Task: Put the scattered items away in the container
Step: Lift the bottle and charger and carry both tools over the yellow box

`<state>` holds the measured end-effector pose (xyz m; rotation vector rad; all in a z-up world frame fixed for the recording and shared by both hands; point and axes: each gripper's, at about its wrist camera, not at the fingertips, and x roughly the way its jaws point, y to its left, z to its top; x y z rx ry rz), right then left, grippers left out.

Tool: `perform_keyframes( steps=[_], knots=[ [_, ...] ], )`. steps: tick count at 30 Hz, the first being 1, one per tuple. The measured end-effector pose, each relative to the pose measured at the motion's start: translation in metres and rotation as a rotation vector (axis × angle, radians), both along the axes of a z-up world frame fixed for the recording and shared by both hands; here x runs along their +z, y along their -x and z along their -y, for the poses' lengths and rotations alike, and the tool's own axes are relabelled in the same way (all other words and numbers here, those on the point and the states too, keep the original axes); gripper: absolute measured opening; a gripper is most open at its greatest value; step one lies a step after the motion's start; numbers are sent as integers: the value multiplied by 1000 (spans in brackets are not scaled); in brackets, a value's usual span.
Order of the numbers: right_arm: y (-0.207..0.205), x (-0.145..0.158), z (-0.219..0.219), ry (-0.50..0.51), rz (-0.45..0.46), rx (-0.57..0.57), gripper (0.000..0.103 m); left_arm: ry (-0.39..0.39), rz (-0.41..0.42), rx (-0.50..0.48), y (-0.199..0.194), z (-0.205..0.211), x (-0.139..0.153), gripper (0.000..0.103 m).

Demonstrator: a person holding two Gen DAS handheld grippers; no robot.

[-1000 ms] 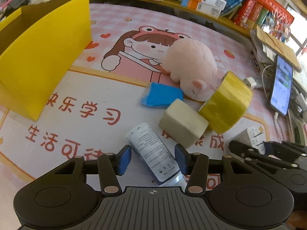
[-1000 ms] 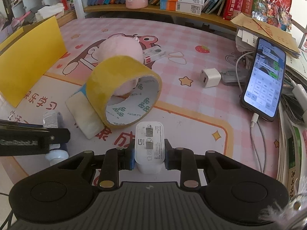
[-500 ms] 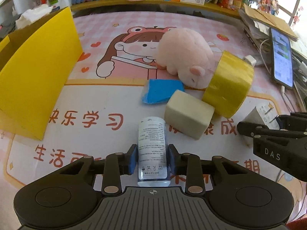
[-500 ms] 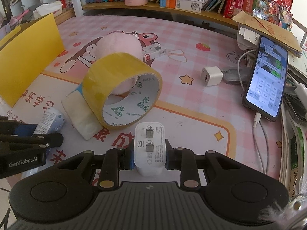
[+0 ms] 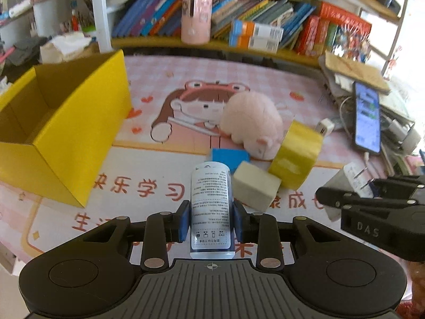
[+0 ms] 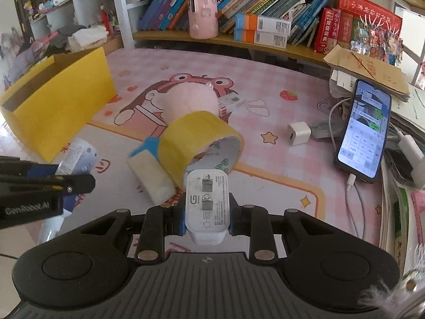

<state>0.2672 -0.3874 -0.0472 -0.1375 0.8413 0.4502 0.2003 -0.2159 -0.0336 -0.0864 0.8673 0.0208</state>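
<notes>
Your left claw (image 5: 211, 219) pinches a white tube (image 5: 211, 207) by its printed body, and your right claw (image 6: 205, 214) pinches a white charger block (image 6: 207, 203), both seemingly lifted off the desk (image 6: 265, 85). The yellow box (image 5: 66, 133) stands open at far left. The tape roll (image 6: 196, 143), sponge (image 5: 256, 187) and pink plush (image 5: 252, 119) lie clustered on the desk.

White-labelled tube (image 5: 211, 207) and white charger (image 6: 207, 204) are clamped in grippers above the mat; pink plush (image 5: 252, 122), yellow tape roll (image 5: 297, 156) and cream sponge (image 5: 255, 188) cluster mid-table; open yellow box (image 5: 66, 133) far left.
</notes>
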Motion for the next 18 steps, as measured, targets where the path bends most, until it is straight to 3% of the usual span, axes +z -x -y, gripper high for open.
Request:
perform_keyframes(
  steps=[11, 18],
  knots=[
    [37, 10, -12, 2, 39, 0, 25, 1, 30, -6, 35, -12, 8, 31],
    [59, 17, -19, 8, 49, -76, 25, 15, 54, -75, 49, -25, 14, 31]
  ],
)
